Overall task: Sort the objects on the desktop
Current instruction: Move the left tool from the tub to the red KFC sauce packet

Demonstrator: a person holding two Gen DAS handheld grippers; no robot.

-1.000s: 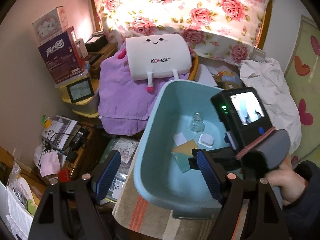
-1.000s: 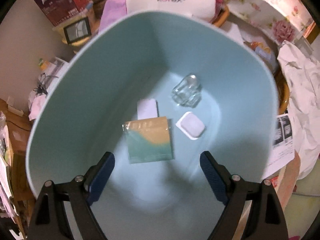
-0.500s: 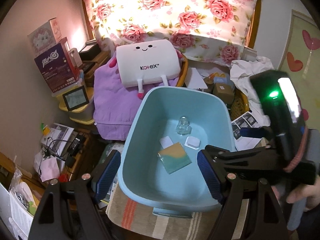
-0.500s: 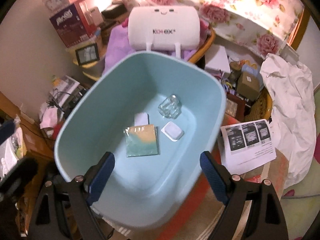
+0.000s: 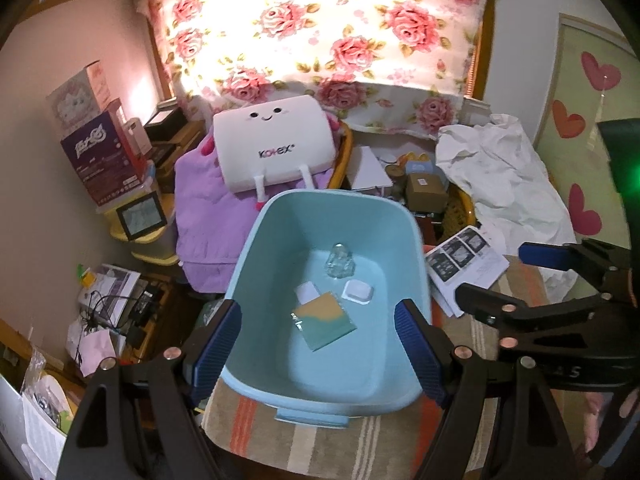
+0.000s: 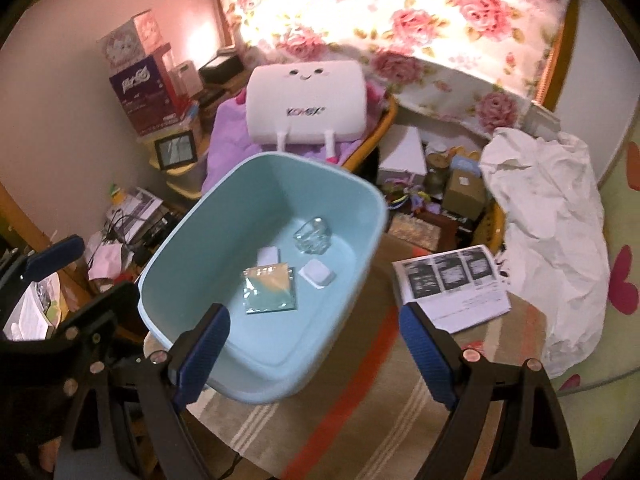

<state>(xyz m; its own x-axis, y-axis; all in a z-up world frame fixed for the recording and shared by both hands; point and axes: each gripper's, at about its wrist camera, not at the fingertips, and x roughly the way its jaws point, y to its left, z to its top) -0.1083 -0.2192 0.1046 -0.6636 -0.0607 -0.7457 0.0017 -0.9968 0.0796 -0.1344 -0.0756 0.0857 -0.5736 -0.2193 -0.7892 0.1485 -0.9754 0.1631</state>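
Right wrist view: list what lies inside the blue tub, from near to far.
Green and yellow packet, then white square case, then small white card, then clear glass jar, all inside the tub.

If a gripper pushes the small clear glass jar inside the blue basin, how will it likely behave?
The glass jar seems to lie tilted on the smooth floor of the blue basin, so it would probably slide or roll. Its clear, shiny walls suggest a slippery and breakable thing. It looks small, so likely light.
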